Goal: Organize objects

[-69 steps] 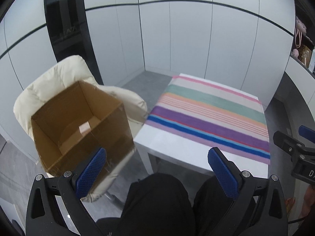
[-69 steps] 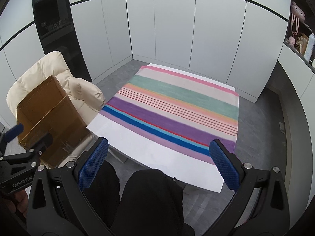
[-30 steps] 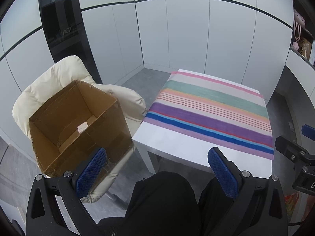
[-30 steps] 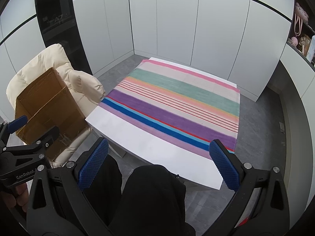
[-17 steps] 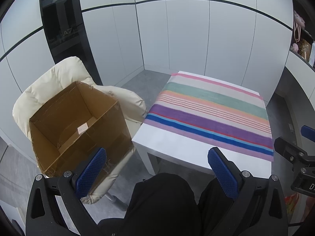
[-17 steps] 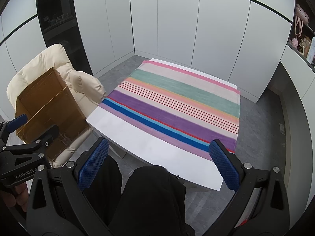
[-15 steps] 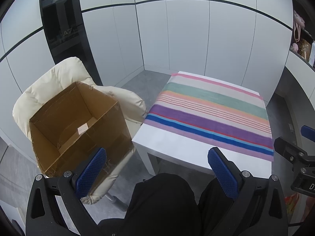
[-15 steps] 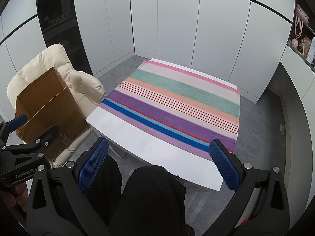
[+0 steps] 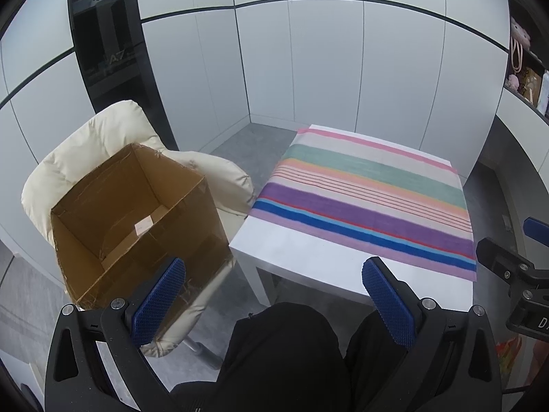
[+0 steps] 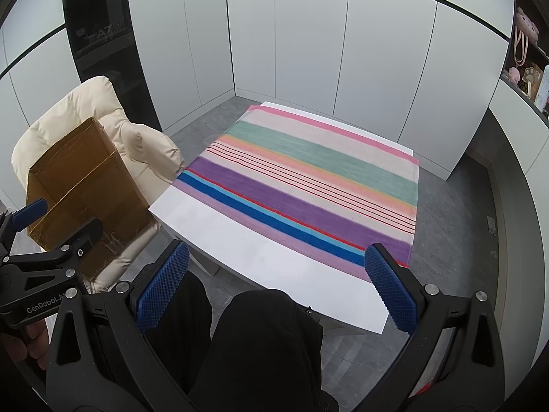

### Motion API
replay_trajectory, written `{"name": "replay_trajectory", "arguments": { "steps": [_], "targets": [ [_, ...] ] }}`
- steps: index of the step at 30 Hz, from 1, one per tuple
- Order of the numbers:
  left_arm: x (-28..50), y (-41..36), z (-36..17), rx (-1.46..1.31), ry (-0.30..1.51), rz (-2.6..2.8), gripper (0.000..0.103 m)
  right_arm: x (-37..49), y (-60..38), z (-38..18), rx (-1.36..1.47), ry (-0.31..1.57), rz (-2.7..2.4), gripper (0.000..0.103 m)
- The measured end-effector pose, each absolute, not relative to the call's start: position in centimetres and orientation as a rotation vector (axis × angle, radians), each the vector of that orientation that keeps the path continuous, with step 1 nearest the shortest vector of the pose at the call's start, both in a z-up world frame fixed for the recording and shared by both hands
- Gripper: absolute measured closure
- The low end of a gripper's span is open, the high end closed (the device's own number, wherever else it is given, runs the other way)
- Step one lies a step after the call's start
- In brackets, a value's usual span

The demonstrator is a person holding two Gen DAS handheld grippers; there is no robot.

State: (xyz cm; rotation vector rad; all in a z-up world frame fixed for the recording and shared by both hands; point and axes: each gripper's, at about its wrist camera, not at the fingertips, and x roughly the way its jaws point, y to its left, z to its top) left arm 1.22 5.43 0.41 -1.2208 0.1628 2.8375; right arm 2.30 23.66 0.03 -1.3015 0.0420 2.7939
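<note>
- Cardboard, brown and open-topped: the box (image 9: 137, 219) sits tilted on the seat of a cream padded chair (image 9: 85, 144), just beside the left edge of the table (image 9: 308, 257).
- Its inside shows only the bottom flaps and a small pale label; its top flaps are folded away.
- White and square, the table carries a striped cloth (image 9: 370, 195) over its far part, reaching the far edge and both far corners; the near edge is a bare white band.
- The cloth's bands run pink, grey, green, orange, purple and blue across the table, and nothing else lies on it.
- The left gripper (image 9: 272, 297) hangs in the air before the table's near left corner, its blue pads spread wide with nothing between them.
- The right gripper (image 10: 276, 288) hangs before the near edge, likewise spread wide and holding nothing.
- Between both pairs of fingers the person's black-trousered knees (image 10: 260, 336) show, below the near edge.
- White cupboard doors (image 10: 308, 51) close the room behind the table.
- A shelf (image 10: 528, 68) at the far right holds small pink and patterned items, too small to name.
</note>
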Motion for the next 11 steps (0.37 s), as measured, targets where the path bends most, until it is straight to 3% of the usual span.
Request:
{"name": "replay_trajectory", "arguments": {
  "steps": [11],
  "targets": [
    [1.21,5.47,0.41,-1.218,0.161,2.838,0.000,2.28,23.60,0.03,-1.302,0.042,2.793,0.000]
  ]
}}
